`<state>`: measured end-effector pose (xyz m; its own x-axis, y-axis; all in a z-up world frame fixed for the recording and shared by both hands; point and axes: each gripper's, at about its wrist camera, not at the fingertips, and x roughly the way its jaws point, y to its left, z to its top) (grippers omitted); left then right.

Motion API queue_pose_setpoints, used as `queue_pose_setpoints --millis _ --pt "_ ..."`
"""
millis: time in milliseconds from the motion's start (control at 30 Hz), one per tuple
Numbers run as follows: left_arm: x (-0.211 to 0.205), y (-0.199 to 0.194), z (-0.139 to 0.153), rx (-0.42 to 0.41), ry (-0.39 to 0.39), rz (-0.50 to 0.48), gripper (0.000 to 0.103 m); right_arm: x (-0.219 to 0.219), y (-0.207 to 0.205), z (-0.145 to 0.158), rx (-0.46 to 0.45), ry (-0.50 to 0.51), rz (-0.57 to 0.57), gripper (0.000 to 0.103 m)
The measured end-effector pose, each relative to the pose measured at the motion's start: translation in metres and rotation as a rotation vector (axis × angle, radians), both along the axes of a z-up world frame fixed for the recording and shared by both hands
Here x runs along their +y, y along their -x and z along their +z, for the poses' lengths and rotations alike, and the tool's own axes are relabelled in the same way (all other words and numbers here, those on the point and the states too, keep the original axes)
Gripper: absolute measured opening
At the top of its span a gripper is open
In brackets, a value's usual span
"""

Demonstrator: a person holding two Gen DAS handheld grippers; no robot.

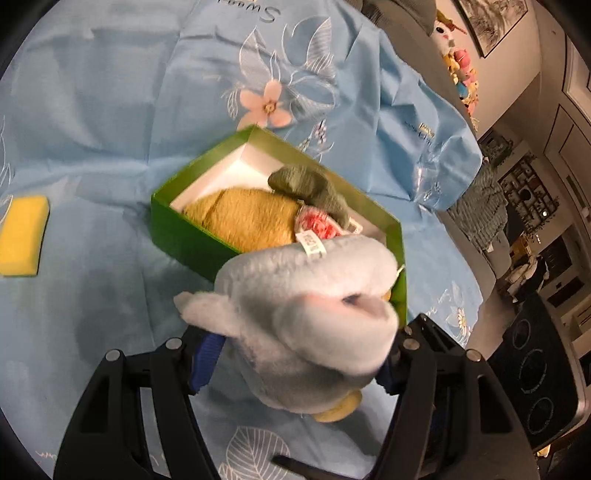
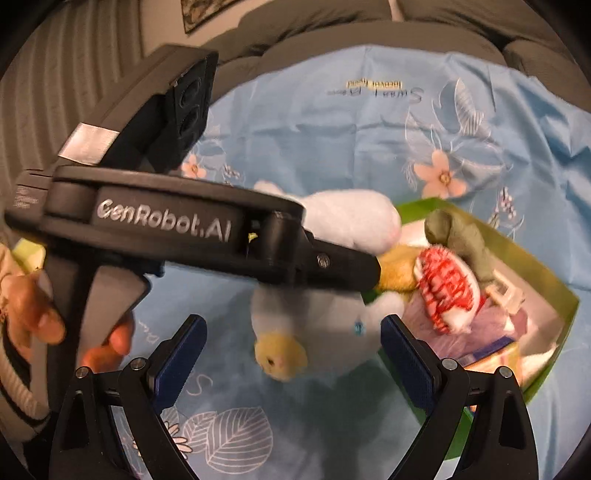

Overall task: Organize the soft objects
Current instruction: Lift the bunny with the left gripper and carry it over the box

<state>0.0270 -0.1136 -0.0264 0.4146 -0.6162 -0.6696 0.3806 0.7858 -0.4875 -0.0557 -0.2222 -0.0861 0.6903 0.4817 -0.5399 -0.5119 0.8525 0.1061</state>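
My left gripper [image 1: 299, 354] is shut on a pale blue-grey plush toy [image 1: 314, 314] with yellow feet, held at the near edge of a green box [image 1: 184, 229]. The box holds a tan plush [image 1: 243, 218], a grey-green plush [image 1: 314, 184] and a red-and-white tag. In the right wrist view the left gripper [image 2: 369, 273] crosses the frame, holding the pale plush [image 2: 317, 325] beside the green box [image 2: 535, 369]. My right gripper [image 2: 291, 354] is open and empty, just in front of the plush's yellow foot [image 2: 280, 354].
A light blue flowered cloth [image 1: 110, 110] covers the table. A yellow sponge [image 1: 22, 236] lies at the left. A grey sofa [image 2: 332, 33] stands behind the table. More toys [image 1: 458, 70] sit at the far right edge.
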Motion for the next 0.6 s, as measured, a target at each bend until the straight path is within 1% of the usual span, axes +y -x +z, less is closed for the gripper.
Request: queue_pose_setpoints --millis 67,100,133,167,200,233,300,333,400,467,500,600 --pt "0.003 0.000 -0.003 0.023 0.018 -0.010 0.065 0.001 -0.003 -0.003 -0.005 0.007 -0.026 0.095" --pt "0.007 0.000 -0.004 0.044 0.044 -0.014 0.063 0.001 -0.004 -0.003 -0.005 -0.003 -0.029 0.088" --pt "0.008 0.001 -0.003 0.051 0.057 -0.017 0.061 -0.001 -0.006 -0.002 0.002 -0.027 -0.025 0.075" --pt "0.010 0.003 -0.002 0.054 0.069 -0.026 0.061 -0.002 -0.008 -0.003 0.008 -0.038 -0.027 0.067" --pt "0.010 0.005 0.000 0.054 0.076 -0.034 0.060 -0.002 -0.010 -0.004 0.016 -0.032 -0.039 0.057" --pt "0.010 0.007 0.003 0.039 0.066 -0.029 0.060 -0.001 -0.012 -0.006 0.020 -0.007 -0.057 0.051" --pt "0.012 0.011 0.008 0.027 0.080 -0.035 0.060 -0.002 -0.014 -0.008 0.029 -0.021 -0.065 0.050" --pt "0.013 0.012 0.010 0.020 0.082 -0.034 0.057 -0.003 -0.014 -0.007 0.023 -0.038 -0.067 0.050" --pt "0.014 0.013 0.013 0.015 0.098 -0.032 0.055 -0.005 -0.008 -0.003 -0.002 -0.050 -0.081 0.050" --pt "0.012 0.015 0.016 0.009 0.108 -0.038 0.055 -0.011 -0.005 0.005 -0.033 -0.073 -0.102 0.049" --pt "0.009 0.017 0.021 -0.006 0.104 -0.042 0.055 -0.013 -0.005 0.009 -0.046 -0.079 -0.106 0.049" --pt "-0.010 0.023 0.042 -0.082 0.058 -0.080 0.055 -0.026 -0.001 0.028 -0.118 -0.090 -0.140 0.049"
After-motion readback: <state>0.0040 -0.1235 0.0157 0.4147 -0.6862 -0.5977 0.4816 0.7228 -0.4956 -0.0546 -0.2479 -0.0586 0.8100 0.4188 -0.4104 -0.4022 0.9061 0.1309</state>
